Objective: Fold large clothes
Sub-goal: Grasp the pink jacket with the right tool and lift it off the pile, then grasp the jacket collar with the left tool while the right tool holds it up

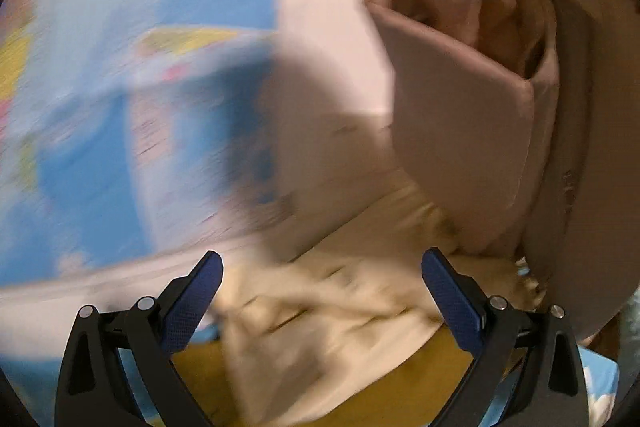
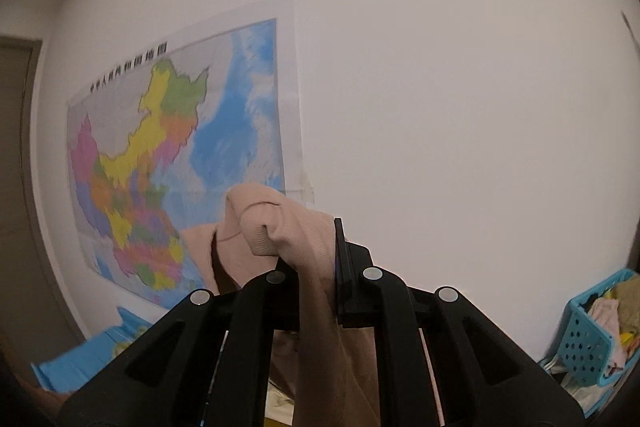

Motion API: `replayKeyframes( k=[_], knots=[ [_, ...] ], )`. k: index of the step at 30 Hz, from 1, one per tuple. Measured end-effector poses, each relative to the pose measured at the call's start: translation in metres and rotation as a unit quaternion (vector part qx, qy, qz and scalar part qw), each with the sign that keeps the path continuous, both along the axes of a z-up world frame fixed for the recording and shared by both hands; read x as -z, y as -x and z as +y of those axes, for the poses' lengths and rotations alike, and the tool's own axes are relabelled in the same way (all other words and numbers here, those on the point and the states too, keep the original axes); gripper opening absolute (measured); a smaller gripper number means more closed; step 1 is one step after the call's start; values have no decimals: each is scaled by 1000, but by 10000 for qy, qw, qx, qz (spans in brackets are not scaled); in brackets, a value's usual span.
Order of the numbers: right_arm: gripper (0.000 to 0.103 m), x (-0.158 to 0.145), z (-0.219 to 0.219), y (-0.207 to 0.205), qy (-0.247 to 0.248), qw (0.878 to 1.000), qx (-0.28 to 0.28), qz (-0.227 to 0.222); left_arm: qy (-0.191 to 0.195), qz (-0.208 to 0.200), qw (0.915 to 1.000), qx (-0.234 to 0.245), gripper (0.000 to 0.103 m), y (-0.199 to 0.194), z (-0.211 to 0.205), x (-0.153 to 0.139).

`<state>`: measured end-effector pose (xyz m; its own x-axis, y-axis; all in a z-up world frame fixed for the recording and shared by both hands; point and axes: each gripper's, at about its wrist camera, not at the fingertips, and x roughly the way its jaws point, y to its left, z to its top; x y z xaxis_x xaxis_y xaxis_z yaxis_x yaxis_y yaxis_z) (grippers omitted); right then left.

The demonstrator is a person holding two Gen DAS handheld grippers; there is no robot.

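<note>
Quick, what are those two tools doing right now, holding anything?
Left tool: open, nothing between its fingers.
Right tool: closed on the pink garment, lifted in front of the wall.

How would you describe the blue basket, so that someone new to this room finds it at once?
Start from the large white wall with the coloured map on it. Follow the wall down to the lower right corner of the right wrist view: there stands the blue basket, filled with clothes. Its walls are plastic with round holes, unlike the soft fabrics nearby.

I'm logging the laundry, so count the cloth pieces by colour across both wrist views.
Pinkish-tan garment, also hanging in the left wrist view: 1
Cream cloth: 1
Yellow cloth under the cream one: 1
Total: 3
</note>
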<state>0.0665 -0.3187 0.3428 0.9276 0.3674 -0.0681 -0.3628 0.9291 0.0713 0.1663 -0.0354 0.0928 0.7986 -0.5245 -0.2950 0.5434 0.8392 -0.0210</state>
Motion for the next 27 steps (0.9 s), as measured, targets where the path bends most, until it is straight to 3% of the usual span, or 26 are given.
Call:
replayKeyframes(
  k=[3, 5, 7, 12, 14, 15, 16, 17, 18, 19, 22, 27],
  knots=[
    [8, -11, -5, 6, 64, 9998, 33, -164, -1, -304, 9991, 311, 96, -4, -28, -11],
    [8, -18, -13, 13, -38, 9996, -69, -271, 50, -456, 9954, 840, 96, -8, -48, -19],
    [8, -24, -23, 22, -161, 9989, -128, -423, 81, -525, 9928, 1075, 96, -16, -64, -25],
    [8, -37, -41, 38, -275, 9975, -251, -600, 240, -490, 9830, 1753, 96, -37, -101, -35],
    [8, -36, -46, 41, -232, 9977, -216, -606, 596, -246, 9756, 2099, 95, -50, -114, -40],
    [8, -35, -48, 42, -214, 9979, -193, -586, 691, -159, 9727, 2212, 91, -52, -119, -41],
    [8, -35, -50, 43, -187, 9981, -152, -569, 858, -74, 9672, 2390, 73, -54, -124, -42],
    [8, -34, -52, 45, -177, 9982, -109, -555, 995, 40, 9665, 2365, 39, -55, -129, -41],
    [8, -34, -57, 48, -208, 9984, -100, -524, 1060, 158, 9653, 2383, 16, -55, -131, -41],
    [8, -33, -59, 51, -198, 9985, -71, -513, 1199, 348, 9608, 2475, 6, -53, -128, -39],
    [8, -38, -69, 74, -221, 9979, -19, -616, 1339, 116, 9615, 2396, 6, -31, -117, -54],
    [8, -66, -71, 138, -238, 9922, -65, -1222, 1489, -717, 9624, 2157, 6, 30, -81, -113]
  ],
)
